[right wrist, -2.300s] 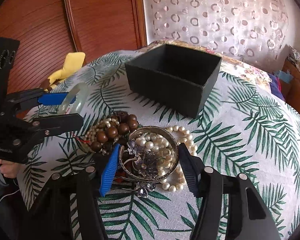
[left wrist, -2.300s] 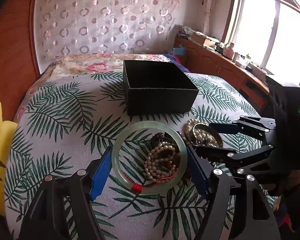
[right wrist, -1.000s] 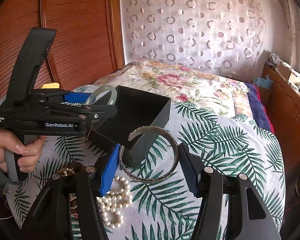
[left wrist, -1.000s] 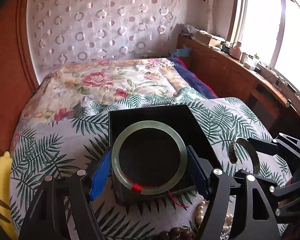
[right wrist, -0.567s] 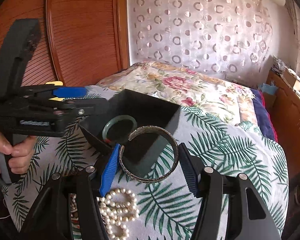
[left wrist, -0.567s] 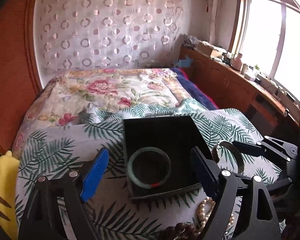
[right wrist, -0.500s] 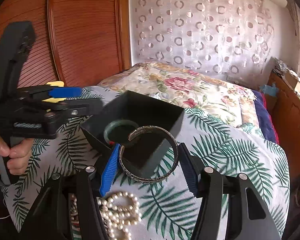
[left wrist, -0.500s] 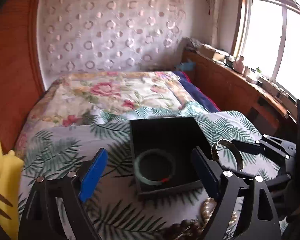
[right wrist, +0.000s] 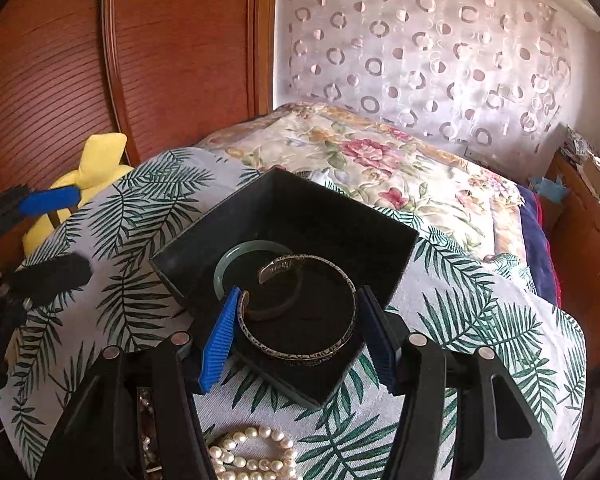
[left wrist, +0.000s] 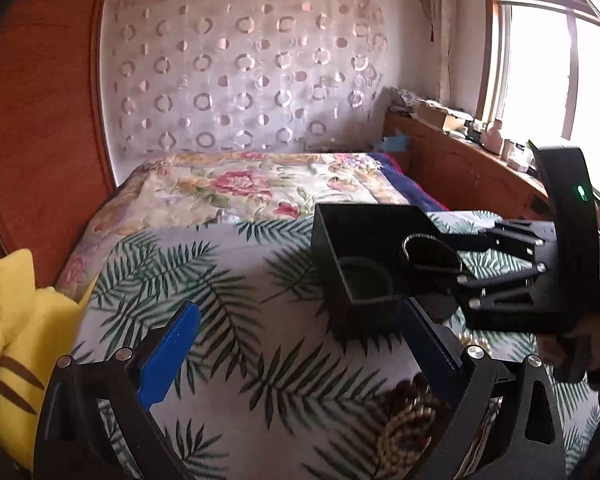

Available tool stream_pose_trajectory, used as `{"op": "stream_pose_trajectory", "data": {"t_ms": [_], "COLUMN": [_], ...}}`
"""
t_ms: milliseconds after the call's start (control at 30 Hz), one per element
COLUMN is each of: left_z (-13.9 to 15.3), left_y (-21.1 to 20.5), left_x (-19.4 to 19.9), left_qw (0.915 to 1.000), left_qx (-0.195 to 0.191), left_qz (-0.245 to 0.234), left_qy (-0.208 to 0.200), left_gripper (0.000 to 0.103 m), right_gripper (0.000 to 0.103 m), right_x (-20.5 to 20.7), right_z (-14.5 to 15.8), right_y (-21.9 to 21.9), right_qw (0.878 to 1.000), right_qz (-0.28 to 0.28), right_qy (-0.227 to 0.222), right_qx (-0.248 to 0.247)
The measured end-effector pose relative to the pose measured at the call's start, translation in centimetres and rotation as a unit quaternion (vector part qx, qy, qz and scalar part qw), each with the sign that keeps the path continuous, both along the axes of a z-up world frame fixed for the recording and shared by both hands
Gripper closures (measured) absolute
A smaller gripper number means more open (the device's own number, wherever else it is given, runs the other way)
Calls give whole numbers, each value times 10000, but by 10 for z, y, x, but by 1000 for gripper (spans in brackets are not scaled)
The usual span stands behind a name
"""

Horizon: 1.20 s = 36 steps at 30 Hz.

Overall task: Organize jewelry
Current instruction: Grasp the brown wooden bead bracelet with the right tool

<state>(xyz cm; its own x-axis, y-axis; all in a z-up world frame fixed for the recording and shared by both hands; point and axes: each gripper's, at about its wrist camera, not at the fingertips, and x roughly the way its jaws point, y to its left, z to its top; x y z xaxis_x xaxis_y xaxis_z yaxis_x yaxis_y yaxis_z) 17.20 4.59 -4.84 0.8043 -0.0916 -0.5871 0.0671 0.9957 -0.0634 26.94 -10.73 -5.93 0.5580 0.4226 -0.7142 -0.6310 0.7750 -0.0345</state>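
Black card walls of the open box (right wrist: 204, 248) rise from a palm-leaf cloth (right wrist: 148, 216) on the bed; one corner of the box points toward the right gripper (right wrist: 296, 332). Its jaws are closed on a patterned metal cuff bangle (right wrist: 300, 350), held level above the box's near corner and inside its rim. A pale green jade bangle (right wrist: 236, 258) lies on the box floor, its near arc hidden behind the cuff. The left gripper (left wrist: 300, 340) stands clear to the left of the box over bare cloth, jaws wide and holding nothing. Beyond the box the cloth gives way to a floral quilt (right wrist: 372, 160). A pearl strand (right wrist: 252, 456) and brown beads (left wrist: 412, 412) sit at the frame bottoms, cut off and blurred. A yellow plush (left wrist: 20, 344) lies at the bed's left edge.
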Motion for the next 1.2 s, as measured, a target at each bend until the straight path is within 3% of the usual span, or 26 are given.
{"op": "stream_pose_trajectory", "data": {"t_ms": [333, 600, 900, 1200], "left_z": [-10, -13, -19, -23], "left_y": [7, 7, 9, 13], "left_x": [-28, -54, -83, -101], "left_qw": [9997, 9997, 9996, 9996], "left_qx": [-246, -238, -246, -241], "left_qz": [-36, -97, -117, -61], "left_qy": [-21, 8, 89, 110], "left_gripper": [8, 8, 8, 8], "right_gripper": [41, 41, 49, 50], "right_x": [0, -49, -102, -115], "right_z": [6, 19, -6, -21], "right_y": [-5, -31, -26, -5], "right_qw": [9998, 9985, 9976, 9961], "right_qz": [-84, 5, 406, 492], "right_qy": [60, -76, 223, 503], "right_qx": [172, 544, 518, 529]}}
